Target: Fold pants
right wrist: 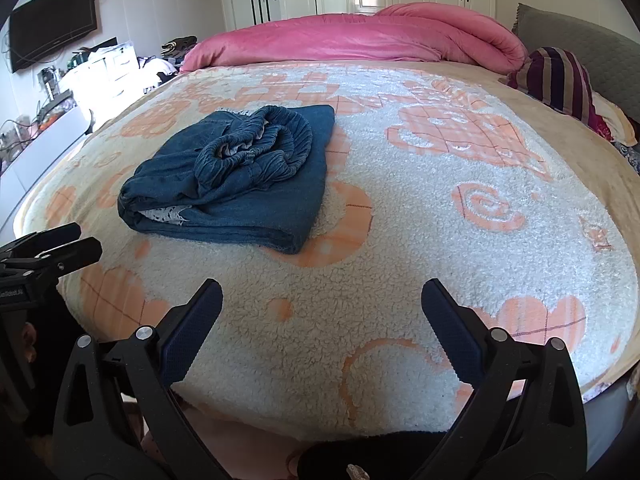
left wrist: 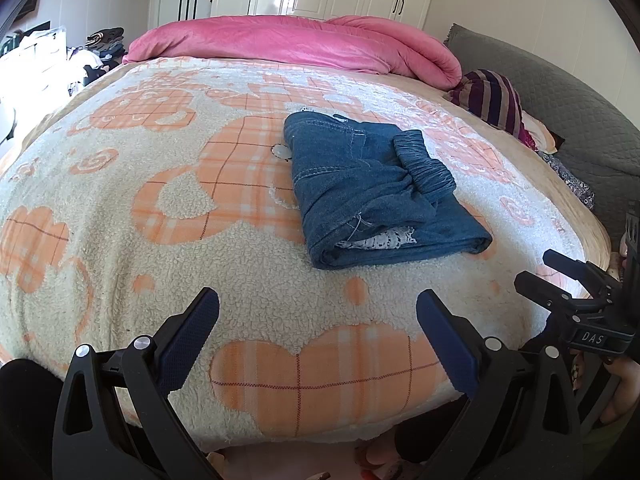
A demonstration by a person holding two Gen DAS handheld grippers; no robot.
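While the pants (left wrist: 380,192) lie as a folded bundle on the bed (left wrist: 120,200), near its middle, both tongs hang released and empty over the near edge: the left tongs (left wrist: 318,312) and the right tongs (right wrist: 322,304). I judge the bundle loose; the elastic waistband (right wrist: 256,152) bunches on top and could spring open if touched. One label on the right tongs reads "DAS" (left wrist: 592,338); another is cut off and unreadable.

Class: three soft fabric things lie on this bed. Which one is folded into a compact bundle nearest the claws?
The blue denim pants, lying on the orange-patterned blanket. The pink quilt is bunched along the far edge, and the striped cloth sits crumpled far right.
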